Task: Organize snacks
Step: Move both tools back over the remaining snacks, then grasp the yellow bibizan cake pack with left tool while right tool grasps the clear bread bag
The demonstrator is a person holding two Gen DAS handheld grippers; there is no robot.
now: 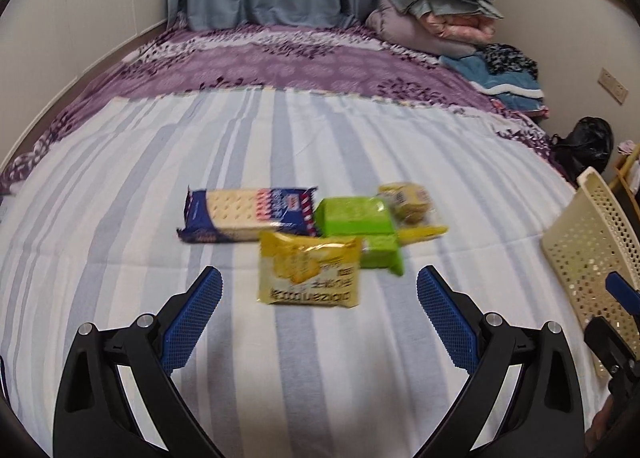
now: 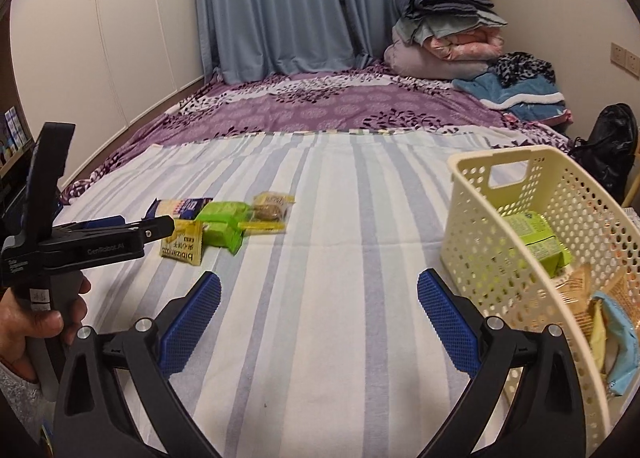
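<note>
**Snacks clustered mid-frame, basket at right**

At the centre of the left wrist view, a long blue cracker packet lies flat. A yellow biscuit pouch lies just below it, overlapping a bright green pack. A small clear-wrapped cake lies at the cluster's upper right. In the right wrist view, a cream perforated basket fills the right side, holding another green pack and several wrapped snacks.

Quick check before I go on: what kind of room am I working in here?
Most likely a bedroom: the snacks lie on a bed with a striped sheet, folded bedding is piled at its far corner, and a white wardrobe lines the wall beside blue curtains.
</note>
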